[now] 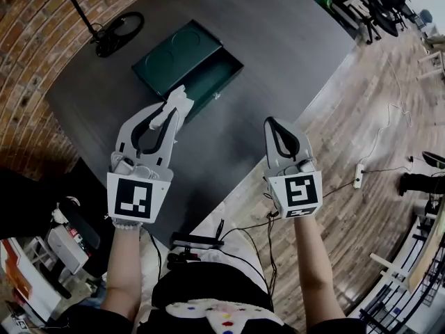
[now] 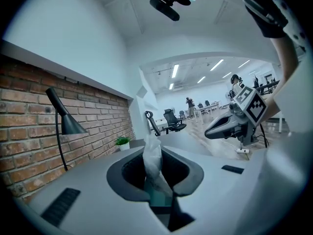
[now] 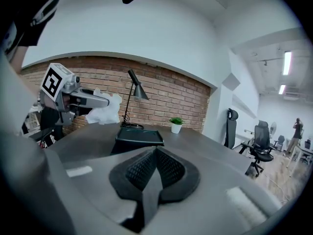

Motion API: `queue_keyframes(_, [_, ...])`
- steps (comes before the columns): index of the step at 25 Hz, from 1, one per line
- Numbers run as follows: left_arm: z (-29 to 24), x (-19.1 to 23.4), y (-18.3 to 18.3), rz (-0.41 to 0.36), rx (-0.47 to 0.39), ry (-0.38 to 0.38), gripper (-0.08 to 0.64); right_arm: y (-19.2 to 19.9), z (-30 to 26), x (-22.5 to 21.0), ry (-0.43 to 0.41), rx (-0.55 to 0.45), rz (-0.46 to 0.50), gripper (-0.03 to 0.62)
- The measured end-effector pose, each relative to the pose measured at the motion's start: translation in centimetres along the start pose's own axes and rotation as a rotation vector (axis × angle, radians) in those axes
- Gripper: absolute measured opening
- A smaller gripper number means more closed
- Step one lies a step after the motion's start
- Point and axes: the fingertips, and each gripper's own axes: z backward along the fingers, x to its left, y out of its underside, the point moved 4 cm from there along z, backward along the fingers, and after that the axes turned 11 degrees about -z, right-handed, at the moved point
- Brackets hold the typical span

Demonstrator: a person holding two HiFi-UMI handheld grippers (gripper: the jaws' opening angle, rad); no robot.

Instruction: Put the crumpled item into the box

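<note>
Inspection, one moment. Counted: 1 box [image 1: 189,67], 1 crumpled item [image 1: 179,104], 2 grippers, 1 lamp [image 1: 115,35], 1 potted plant [image 3: 176,125].

- The box (dark green) is found open on the desk [image 1: 285,47], lid laid back.
- The crumpled item (white; material cannot be told) is pinched in the jaws of the left gripper [image 1: 169,114], w/ part sticking out past the tips. It is held in the air above the desk, at the box's near edge in head view, not inside.
- Left jaws are set narrow, clamped on the item.
- The right gripper [image 1: 272,122] is held to the right, apart from the box. Its jaws are pressed together w/ nothing between.
- Lamp and plant are noted at the desk's far side, near the brick wall [image 1: 28,82].
</note>
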Motion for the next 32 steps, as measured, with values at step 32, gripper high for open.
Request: queue_keyframes(32, [-14.0, -1.6, 8.8, -0.143, 0.171, 0.147, 0.055, 0.5, 5.6, 0.1, 0.125, -0.034, -0.117, 0.009])
